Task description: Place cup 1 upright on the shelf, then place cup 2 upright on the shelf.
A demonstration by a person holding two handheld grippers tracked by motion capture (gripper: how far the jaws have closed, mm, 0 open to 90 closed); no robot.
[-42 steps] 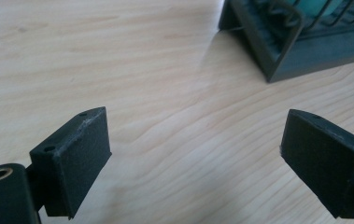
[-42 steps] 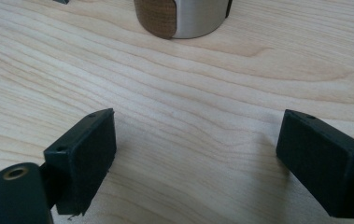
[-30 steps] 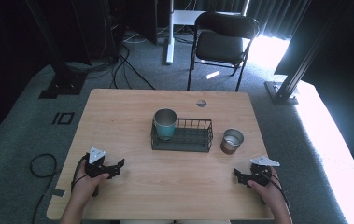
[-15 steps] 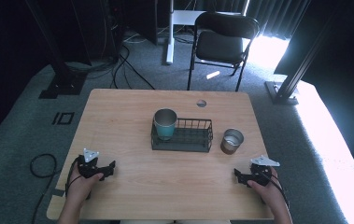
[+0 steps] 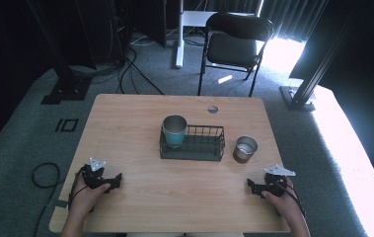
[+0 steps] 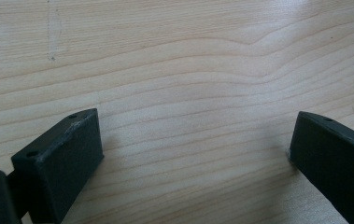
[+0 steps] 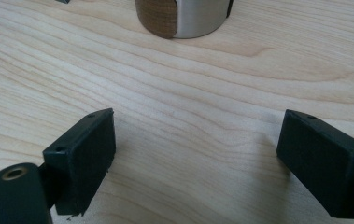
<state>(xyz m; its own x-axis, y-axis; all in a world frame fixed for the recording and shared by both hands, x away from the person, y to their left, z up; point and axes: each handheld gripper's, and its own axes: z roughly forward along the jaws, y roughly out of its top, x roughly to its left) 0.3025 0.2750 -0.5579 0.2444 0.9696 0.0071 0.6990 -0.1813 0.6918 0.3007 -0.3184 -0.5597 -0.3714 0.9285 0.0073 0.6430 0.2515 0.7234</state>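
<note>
Tabletop (image 5: 140,123): light wood, rectangular; carries every item listed below. A small round hole sits near the far edge, right of centre.
Wire basket (image 5: 202,144): black, rectangular, at the middle of the tabletop, long side parallel to the near edge.
Teal cup (image 5: 174,131): upright in the left end of the wire basket, metal rim uppermost, appears empty.
Metal cup (image 5: 245,148): upright on the tabletop just beside the right end of the wire basket, outside it. In the right gripper view its base (image 7: 181,17) shows a brown band on a silver wall, directly ahead of the jaws and apart from them.
Left gripper (image 5: 106,180): low over the tabletop near the near-left corner, held in the person's left hand. Jaws stand wide apart with bare wood between them (image 6: 195,149); nothing gripped.
Right gripper (image 5: 257,186): low over the tabletop near the near-right corner, held in the person's right hand. Jaws spread wide (image 7: 195,154); nothing gripped.
Step in hand: judged as the start position; both grippers empty, well apart from the basket and cups. The metal cup is the nearest item to a gripper and lies in line with the right one.
Next move, judged: advance the right gripper toward the far edge until the jaws straddle the metal cup wall, keep them level and spread, then close on the wall.
Caution: approach slowly; a push on the wall may slide or tip the cup against the wire basket.
</note>
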